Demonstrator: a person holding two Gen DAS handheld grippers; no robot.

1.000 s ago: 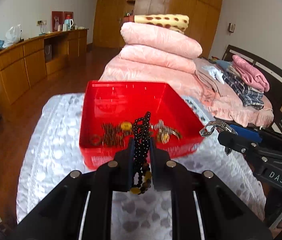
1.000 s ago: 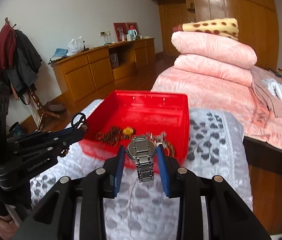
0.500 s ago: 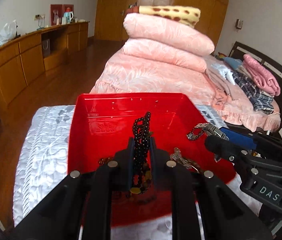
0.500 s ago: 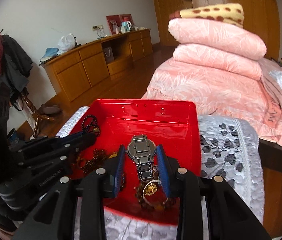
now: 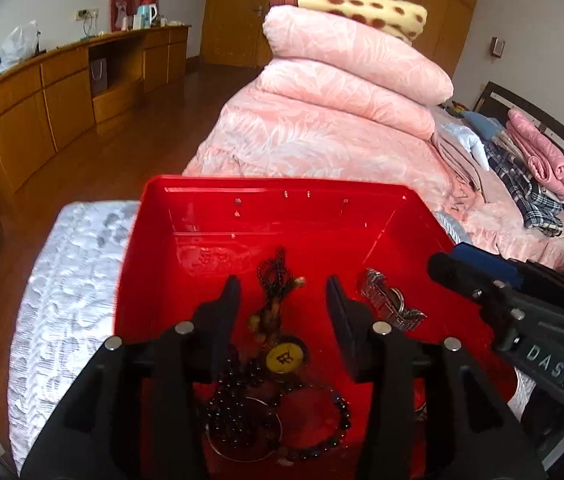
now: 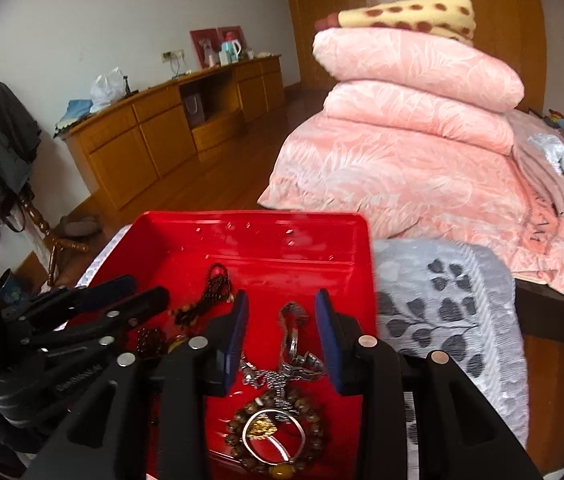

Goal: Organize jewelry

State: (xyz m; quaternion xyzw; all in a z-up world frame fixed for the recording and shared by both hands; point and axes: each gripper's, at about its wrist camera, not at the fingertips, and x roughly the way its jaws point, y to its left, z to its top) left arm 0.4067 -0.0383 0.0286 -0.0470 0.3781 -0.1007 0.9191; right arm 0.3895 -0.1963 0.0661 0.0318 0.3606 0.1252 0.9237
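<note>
Red tray [image 5: 210, 216] holds watch [image 5: 391, 306] between open tongs [image 6: 282, 320].

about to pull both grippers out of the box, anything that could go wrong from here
1. The silver metal watch lies between the open right gripper fingers; a link could snag as it lifts.
2. The black bead necklace sits between the open left gripper fingers and could catch likewise.
3. Jewelry is heaped together in the red plastic box, so strands may tangle.
</note>
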